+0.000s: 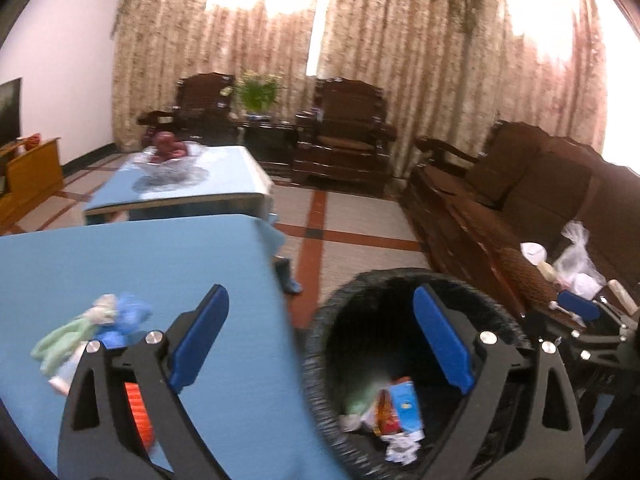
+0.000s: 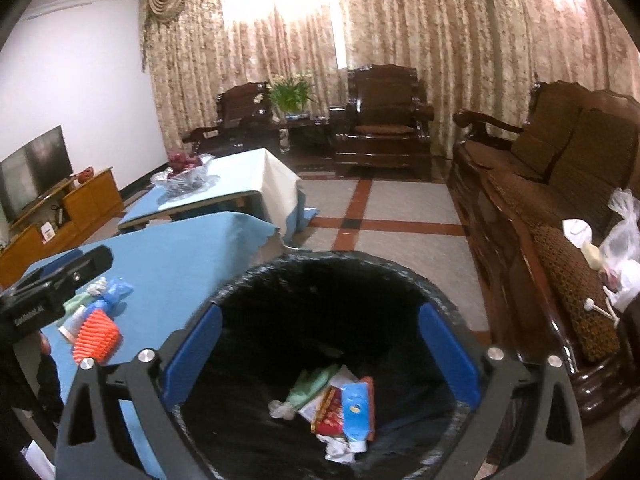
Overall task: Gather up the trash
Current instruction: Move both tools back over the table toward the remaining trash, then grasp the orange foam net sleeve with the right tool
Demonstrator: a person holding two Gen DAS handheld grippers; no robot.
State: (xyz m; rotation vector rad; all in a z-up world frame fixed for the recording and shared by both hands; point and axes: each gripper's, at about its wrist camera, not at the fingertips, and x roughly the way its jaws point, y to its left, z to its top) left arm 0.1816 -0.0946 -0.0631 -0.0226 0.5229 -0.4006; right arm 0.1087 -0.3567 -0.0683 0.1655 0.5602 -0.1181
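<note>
Over the black-lined trash bin [image 2: 320, 320], right tongs [image 2: 320, 354] spread wide, nothing between the blue pads, both fingers framing the bin mouth. Bin bottom holds dumped trash [image 2: 340, 404]: blue packet, red wrapper, pale green piece, crumpled white paper. Left tongs [image 1: 320, 344] also wide open and empty, straddling the near right edge of the blue surface [image 1: 160, 264] and the bin rim; left finger over the cloth, right finger over the bin. From the right wrist view the left tongs' body shows at the far left edge above the surface.

Still on the surface near its front left part: an orange ribbed item [image 2: 97, 337], a small tube [image 2: 72, 326] just beside it, a green and white wad [image 1: 76, 336] touching a blue plastic wad [image 1: 124, 318]. All lie close together, well apart from the bin.

Bin stands on the tiled floor [image 2: 400, 240] just beside the surface's right edge. On the wooden sofa [image 2: 540, 200] to the right: clear plastic bag [image 2: 624, 240], white cup-like item [image 2: 577, 232], more small litter, blurred.

Farther back: second blue surface [image 2: 224, 184] with a glass fruit bowl [image 2: 184, 174], two dark wood armchairs, potted plant between them, curtains, TV on a cabinet at left.
</note>
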